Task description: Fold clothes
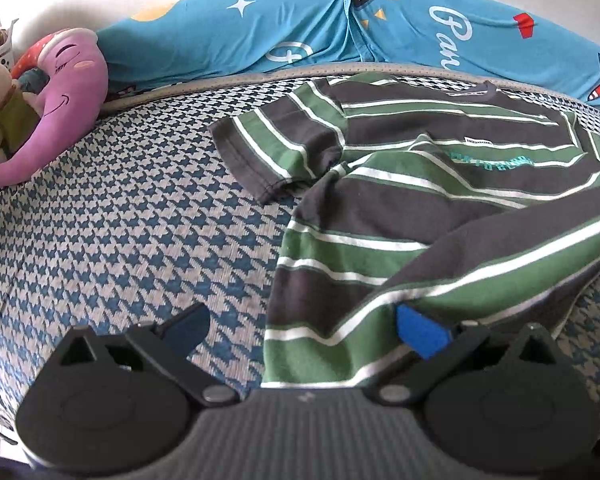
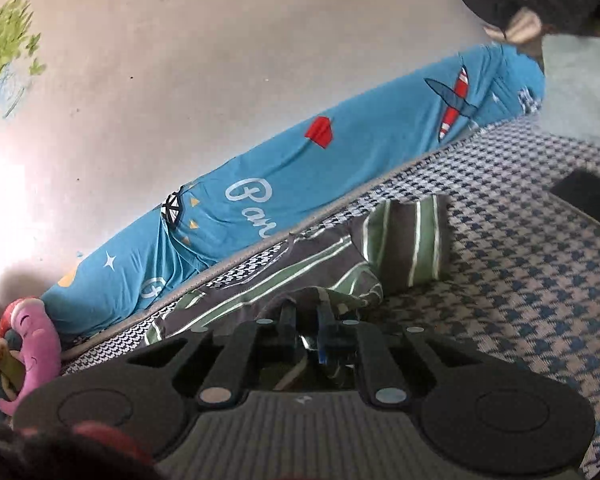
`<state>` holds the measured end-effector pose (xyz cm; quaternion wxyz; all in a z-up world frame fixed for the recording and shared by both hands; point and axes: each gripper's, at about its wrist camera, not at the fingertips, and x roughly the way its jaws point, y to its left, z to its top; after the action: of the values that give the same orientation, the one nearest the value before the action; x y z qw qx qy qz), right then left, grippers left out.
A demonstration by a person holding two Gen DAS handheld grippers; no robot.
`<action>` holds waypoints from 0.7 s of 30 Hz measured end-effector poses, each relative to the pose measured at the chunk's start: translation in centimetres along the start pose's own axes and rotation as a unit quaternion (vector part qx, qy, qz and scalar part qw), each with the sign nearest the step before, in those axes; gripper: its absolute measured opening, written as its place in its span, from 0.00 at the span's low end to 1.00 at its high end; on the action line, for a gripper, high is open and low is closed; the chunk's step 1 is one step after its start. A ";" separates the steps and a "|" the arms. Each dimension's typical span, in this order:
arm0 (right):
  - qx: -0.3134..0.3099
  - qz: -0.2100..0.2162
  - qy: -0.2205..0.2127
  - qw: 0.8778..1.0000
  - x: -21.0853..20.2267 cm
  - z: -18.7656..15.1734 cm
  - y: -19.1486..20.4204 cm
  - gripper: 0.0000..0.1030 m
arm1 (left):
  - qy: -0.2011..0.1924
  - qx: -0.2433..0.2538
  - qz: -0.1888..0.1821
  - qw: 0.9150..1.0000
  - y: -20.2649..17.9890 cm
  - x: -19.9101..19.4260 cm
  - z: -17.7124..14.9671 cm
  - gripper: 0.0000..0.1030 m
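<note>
Left wrist view: the left claw [image 1: 302, 330] hangs low over the bed [image 1: 120, 220], level and pointing toward the blue pillow [image 1: 300, 28] at the bed's far edge. Its jaws stand wide apart and hold nothing. The left finger sits over bare houndstooth cover just beside the shirt [image 1: 420, 184]; the right finger, with its blue pad [image 1: 420, 332], rests against a folded-over flap at the shirt's near hem. The striped green-and-grey shirt lies spread on the bed, collar toward the pillow, one sleeve stretched out away from the body. A purple plush [image 1: 68, 96] leans at the bed's edge, well apart from the shirt.

Right wrist view: the right claw [image 2: 304, 328] is rolled to one side, so the bed [image 2: 520, 280] and pillow [image 2: 300, 184] run slanted. Its jaws are drawn close together, pinching a bunched fold of the shirt [image 2: 400, 232]. The other sleeve lies flat beyond the claw, near the pillow. The plush [image 2: 36, 344] sits far from the shirt.
</note>
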<state>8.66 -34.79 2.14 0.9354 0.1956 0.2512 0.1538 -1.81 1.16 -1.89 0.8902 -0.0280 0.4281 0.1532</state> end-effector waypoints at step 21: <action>-0.024 -0.081 0.043 0.996 -0.6 -0.5 -3.2 0.38 | 0.004 0.002 0.010 1.000 -1.0 0.4 0.2 1.00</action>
<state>8.49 -37.64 0.58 0.9375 0.1458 0.3023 0.0921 -1.13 0.34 -2.13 0.8872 -0.0223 0.4319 0.1609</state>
